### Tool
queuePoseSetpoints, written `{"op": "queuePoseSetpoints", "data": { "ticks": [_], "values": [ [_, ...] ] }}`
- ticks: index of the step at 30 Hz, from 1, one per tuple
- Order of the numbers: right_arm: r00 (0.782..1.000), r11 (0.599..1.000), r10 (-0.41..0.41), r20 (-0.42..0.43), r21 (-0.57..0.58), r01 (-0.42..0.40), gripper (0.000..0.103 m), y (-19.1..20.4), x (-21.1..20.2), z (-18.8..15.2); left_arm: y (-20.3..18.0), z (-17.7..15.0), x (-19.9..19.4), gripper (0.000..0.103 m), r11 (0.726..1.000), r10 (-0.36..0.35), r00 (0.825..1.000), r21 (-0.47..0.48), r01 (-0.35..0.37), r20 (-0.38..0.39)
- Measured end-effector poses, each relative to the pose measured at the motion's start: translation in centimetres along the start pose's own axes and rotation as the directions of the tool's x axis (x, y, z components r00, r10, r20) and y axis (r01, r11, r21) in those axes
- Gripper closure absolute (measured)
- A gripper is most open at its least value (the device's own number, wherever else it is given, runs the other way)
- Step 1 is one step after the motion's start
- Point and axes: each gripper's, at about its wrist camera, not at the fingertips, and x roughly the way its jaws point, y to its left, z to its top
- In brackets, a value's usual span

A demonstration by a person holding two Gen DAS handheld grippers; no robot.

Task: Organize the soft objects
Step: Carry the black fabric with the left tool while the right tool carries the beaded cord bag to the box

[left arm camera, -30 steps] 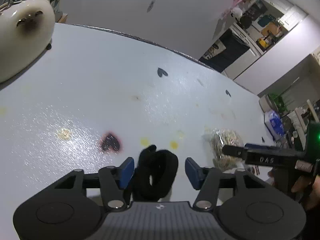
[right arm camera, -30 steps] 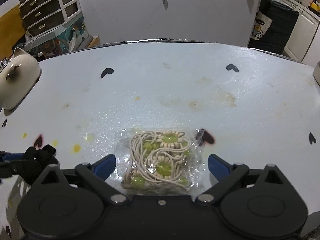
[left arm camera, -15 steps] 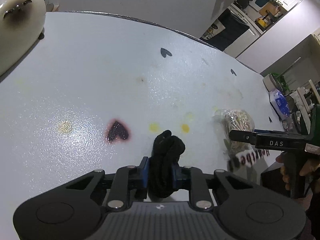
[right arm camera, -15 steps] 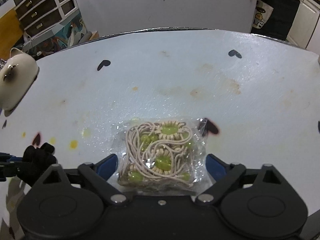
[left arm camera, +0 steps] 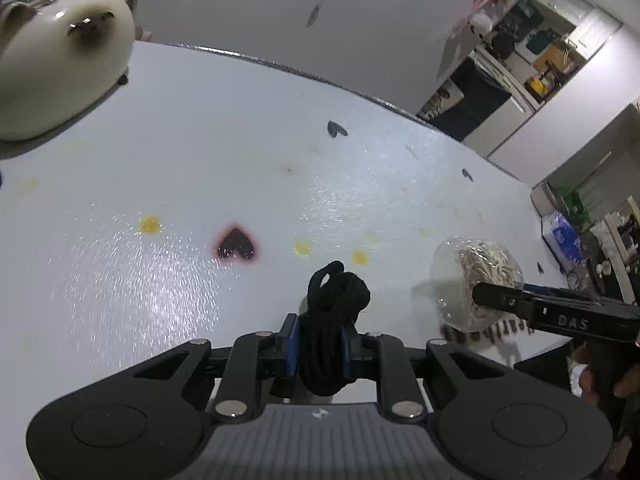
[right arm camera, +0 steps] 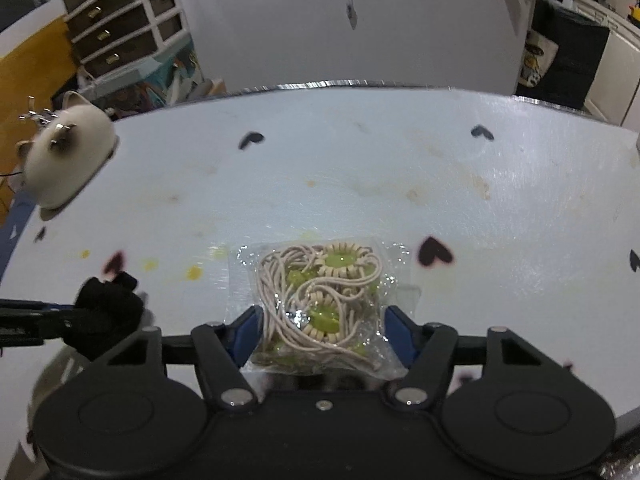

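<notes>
My left gripper (left arm camera: 319,344) is shut on a bundle of black hair ties (left arm camera: 332,320) and holds it just above the white table (left arm camera: 200,152). The bundle also shows at the left of the right wrist view (right arm camera: 106,312). My right gripper (right arm camera: 324,334) is closed on a clear plastic bag of beige and green hair ties (right arm camera: 320,300), its blue pads pressing both sides. That bag shows in the left wrist view (left arm camera: 476,280) at the right, with the right gripper's finger in front of it.
A cream cat-shaped ceramic holder (left arm camera: 60,52) stands at the table's far left; it also shows in the right wrist view (right arm camera: 64,160). Black heart stickers (left arm camera: 236,244) and yellow spots mark the table. The table's metal rim (right arm camera: 340,85) runs along the far side.
My left gripper closed on the black hair ties and lifted them. My right gripper narrowed from wide open onto the plastic bag, which now sits slightly off the table.
</notes>
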Motion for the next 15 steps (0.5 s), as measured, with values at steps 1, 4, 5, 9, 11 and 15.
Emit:
{"op": "queuePoseSetpoints", "data": {
  "ticks": [1,4,5,9,11,15],
  "values": [
    [1.000,1.000,0.004,0.012,-0.001,-0.004,0.036,0.2,-0.7,-0.1,-0.3,-0.3,-0.5,0.082,1.000,0.001,1.000,-0.006,-0.001,0.013],
    [0.999,1.000,0.018,0.044,0.005,-0.019,0.036,0.8,-2.7,-0.7,-1.3,-1.0,-2.1,0.081,1.000,0.000,0.998,-0.015,0.001,0.055],
    [0.998,1.000,0.024,0.054,0.007,-0.024,0.036,1.0,-3.5,-1.0,-1.7,-1.2,-2.6,0.081,1.000,0.001,0.998,-0.015,0.000,0.066],
    [0.996,0.999,0.028,0.087,0.034,-0.031,0.036,1.5,-6.5,-2.6,-3.1,-2.2,-4.8,0.081,1.000,0.010,0.994,-0.013,-0.009,0.109],
    [0.995,0.998,0.030,0.099,0.046,-0.035,0.036,1.5,-7.9,-3.4,-3.9,-2.7,-5.9,0.081,1.000,0.007,0.992,-0.016,-0.005,0.129],
    [0.990,0.997,0.035,0.137,0.061,-0.043,0.036,1.0,-11.0,-5.1,-5.9,-3.9,-7.4,0.081,1.000,-0.005,0.988,0.003,0.005,0.155]
  ]
}}
